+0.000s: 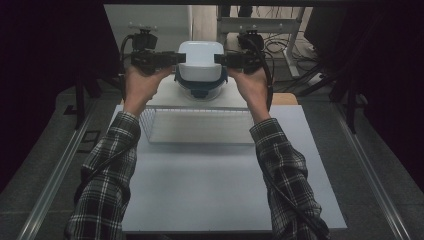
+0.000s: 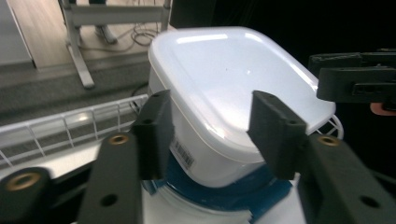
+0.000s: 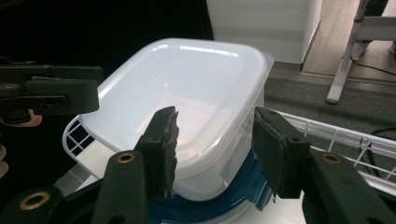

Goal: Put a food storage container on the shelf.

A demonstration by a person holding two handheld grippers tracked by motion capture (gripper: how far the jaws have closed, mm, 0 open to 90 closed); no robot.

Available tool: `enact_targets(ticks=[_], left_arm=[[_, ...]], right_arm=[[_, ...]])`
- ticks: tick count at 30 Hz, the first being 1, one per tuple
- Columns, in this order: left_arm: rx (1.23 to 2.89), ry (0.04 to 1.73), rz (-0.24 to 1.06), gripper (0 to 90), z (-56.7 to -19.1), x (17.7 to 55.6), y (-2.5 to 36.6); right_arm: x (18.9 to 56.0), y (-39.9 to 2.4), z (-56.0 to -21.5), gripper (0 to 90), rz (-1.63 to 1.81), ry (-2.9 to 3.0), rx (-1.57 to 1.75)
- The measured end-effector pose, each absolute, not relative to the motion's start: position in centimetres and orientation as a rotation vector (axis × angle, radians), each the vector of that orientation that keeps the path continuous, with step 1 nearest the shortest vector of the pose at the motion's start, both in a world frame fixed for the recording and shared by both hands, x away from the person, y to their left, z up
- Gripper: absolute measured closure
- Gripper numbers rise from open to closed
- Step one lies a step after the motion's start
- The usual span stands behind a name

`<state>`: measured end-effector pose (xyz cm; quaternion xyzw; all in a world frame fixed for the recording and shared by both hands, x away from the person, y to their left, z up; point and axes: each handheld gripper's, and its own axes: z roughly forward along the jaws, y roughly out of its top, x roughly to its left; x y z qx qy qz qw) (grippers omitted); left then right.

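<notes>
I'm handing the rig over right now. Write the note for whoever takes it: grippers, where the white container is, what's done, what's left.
Left gripper: jaws open, one on each side of the white container's left corner, pads not pressing.
Right gripper: jaws open astride the opposite corner, no grip.
Container: sits upside down on a blue-rimmed stack at the table's far end, behind the wire basket. A barcode label shows on its side.
Done: the container looks set down on the stack and released.
Left: probably draw both grippers back clear of it without nudging it; check that it sits squarely.
</notes>
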<state>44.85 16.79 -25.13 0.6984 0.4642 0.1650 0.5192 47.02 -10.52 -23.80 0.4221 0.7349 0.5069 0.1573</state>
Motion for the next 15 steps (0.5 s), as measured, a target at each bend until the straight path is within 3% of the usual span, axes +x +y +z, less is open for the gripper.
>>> enact_targets(ticks=[15], left_arm=[[1.711, 0.933, 0.509, 11.2, -25.7, 42.9, 17.5]], right_arm=[[46.5, -11.6, -24.2, 17.0, 1.480, 2.128, 1.096]])
